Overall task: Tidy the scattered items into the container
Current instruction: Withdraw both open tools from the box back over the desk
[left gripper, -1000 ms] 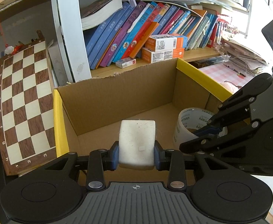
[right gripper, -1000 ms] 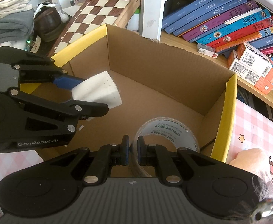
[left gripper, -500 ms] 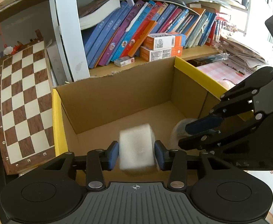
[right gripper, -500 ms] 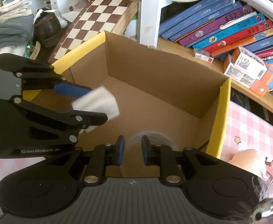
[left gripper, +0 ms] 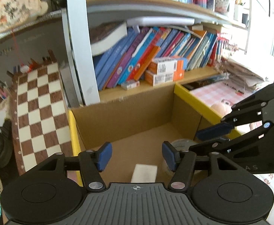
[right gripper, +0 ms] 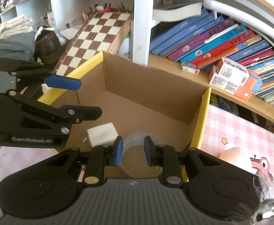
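Observation:
A cardboard box (left gripper: 122,112) with yellow-taped rims stands open below both grippers. On its floor lies a white foam block (left gripper: 144,173) (right gripper: 102,134), and beside it a roll of clear tape (right gripper: 140,140) (left gripper: 182,143). My left gripper (left gripper: 137,156) hangs over the box with its jaws opening, nothing touching its blue pads; the block lies free below them. My right gripper (right gripper: 131,151) hovers above the tape roll, its jaws opening too, and the pads do not press on the roll. Each gripper shows in the other's view, the left gripper (right gripper: 75,97) and the right gripper (left gripper: 212,138).
A chessboard (left gripper: 37,112) leans left of the box. Behind the box a wooden shelf (right gripper: 230,93) holds slanted books and small orange cartons (left gripper: 165,71). A pink checked cloth (right gripper: 240,131) with a plush toy (right gripper: 234,155) lies to the right. Folded clothes (right gripper: 5,37) lie far left.
The left gripper let go of the white block, which dropped to the box floor. The right gripper released the tape roll. Both grippers widened and rose away from the box.

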The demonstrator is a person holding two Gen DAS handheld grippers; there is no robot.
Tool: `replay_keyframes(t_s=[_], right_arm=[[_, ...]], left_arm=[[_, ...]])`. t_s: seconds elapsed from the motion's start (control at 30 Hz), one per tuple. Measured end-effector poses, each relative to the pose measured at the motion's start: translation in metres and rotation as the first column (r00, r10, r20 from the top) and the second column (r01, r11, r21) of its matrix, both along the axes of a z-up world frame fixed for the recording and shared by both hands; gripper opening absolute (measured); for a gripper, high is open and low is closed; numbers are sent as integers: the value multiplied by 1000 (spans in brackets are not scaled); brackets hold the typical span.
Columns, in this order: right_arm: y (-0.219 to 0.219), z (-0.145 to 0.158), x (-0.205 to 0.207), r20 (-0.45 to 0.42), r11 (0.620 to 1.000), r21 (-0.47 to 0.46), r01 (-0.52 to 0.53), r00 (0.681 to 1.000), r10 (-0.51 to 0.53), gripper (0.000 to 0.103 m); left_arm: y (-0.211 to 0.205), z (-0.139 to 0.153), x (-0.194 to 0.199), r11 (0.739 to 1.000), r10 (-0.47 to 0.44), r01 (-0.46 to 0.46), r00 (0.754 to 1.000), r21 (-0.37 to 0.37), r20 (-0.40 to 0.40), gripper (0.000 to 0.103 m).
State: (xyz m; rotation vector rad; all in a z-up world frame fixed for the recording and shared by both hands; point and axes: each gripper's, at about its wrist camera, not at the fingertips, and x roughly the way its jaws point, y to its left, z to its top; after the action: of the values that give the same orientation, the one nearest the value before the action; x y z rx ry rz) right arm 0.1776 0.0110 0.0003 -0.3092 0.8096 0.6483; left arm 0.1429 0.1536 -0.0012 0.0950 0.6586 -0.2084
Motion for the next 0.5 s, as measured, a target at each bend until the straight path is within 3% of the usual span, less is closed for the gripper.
replay_keyframes(t_s=[0.5], right_arm=[[-42, 38, -48, 86, 991, 70, 113, 989, -119, 28]], left_arm=[[-14, 46, -47, 998, -26, 34, 990, -54, 138, 64]])
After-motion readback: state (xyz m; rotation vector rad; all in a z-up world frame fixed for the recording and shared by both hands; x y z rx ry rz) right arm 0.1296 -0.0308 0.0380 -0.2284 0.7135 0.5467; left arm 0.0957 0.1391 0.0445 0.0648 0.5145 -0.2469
